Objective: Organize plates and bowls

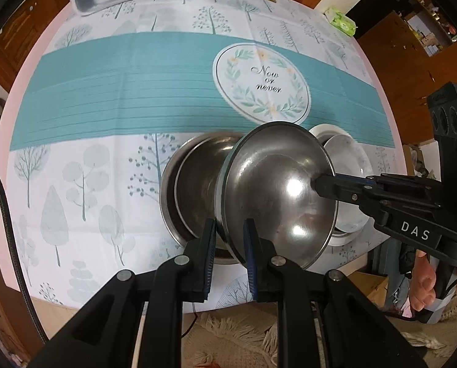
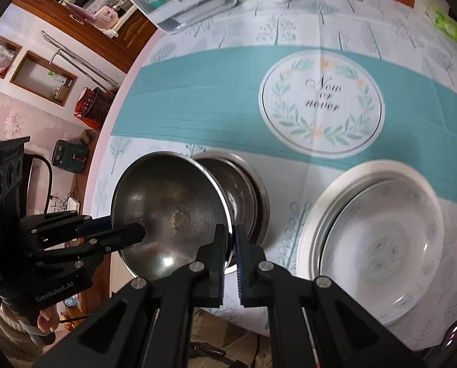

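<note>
Steel bowl (image 1: 277,196) tilted, pinched by both claws, left (image 1: 230,239) and right (image 2: 232,245), on opposite rims; we're just over the steel stack (image 1: 194,184).

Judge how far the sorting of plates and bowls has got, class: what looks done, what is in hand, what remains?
Done: two white plates sit stacked, and steel bowls sit nested beside them. In hand: the left gripper and right gripper both pinch the rim of a tilted steel bowl. Left: setting it into the nested stack.

Steel bowl (image 1: 277,190) between two claws
</note>
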Motion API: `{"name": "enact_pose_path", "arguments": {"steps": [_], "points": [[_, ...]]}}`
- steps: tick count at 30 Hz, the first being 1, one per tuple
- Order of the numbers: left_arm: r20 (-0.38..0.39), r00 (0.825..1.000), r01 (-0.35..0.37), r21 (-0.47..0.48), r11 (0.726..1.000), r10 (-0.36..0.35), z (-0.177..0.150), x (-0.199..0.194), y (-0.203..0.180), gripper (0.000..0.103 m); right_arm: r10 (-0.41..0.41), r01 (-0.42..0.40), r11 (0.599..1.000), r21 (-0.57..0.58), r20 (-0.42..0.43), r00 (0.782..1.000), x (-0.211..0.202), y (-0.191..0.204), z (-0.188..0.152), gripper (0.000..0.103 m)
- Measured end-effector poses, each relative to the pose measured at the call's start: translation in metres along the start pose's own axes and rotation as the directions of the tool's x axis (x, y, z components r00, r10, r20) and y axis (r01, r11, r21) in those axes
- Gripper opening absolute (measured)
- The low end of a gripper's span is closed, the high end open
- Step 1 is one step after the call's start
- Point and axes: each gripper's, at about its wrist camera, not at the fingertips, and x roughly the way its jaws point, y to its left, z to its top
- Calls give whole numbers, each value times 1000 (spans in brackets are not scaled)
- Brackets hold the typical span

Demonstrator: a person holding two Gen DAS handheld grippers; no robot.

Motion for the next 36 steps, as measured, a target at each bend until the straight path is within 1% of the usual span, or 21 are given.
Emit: {"name": "enact_pose_path", "arguments": {"steps": [5, 11, 17, 26, 28, 29, 30, 33, 36], "points": [[-3, 1000, -6, -4, 1000, 6, -6, 12, 5, 16, -11, 12, 1000, 13, -23, 1000, 14, -1, -5, 6], [-13, 1000, -14, -18, 1000, 14, -2, 26, 12, 16, -18, 19, 999, 26, -44, 999, 27, -1, -5, 7], [-22, 999, -29, 3, 1000, 29, 3, 34, 14, 16, -27, 29, 999, 31, -53, 998, 33, -1, -2, 7], [-51, 998, -24, 24, 999, 25, 11, 42, 19, 16, -47, 49, 999, 24, -61, 997, 39, 1, 3, 7], [-49, 998, -25, 30, 999, 26, 13, 42, 20, 18, -69, 70, 997, 15, -54, 996, 40, 2, 3, 10], [-45, 999, -25, 34, 999, 26, 13, 41, 20, 21, -79, 80, 997, 9, -50, 996, 40, 3, 3, 13], [-41, 999, -28, 39, 999, 30, 14, 41, 21, 24, -82, 83, 997, 7, -46, 996, 40, 3, 4, 14], [-15, 999, -49, 52, 997, 50, 16, 36, 22, 32, -93, 94, 996, 3, -29, 995, 39, 4, 5, 14], [7, 998, -60, 51, 997, 60, 19, 32, 23, 33, -118, 118, 993, -13, -2, 993, 36, 5, 6, 14]]}}
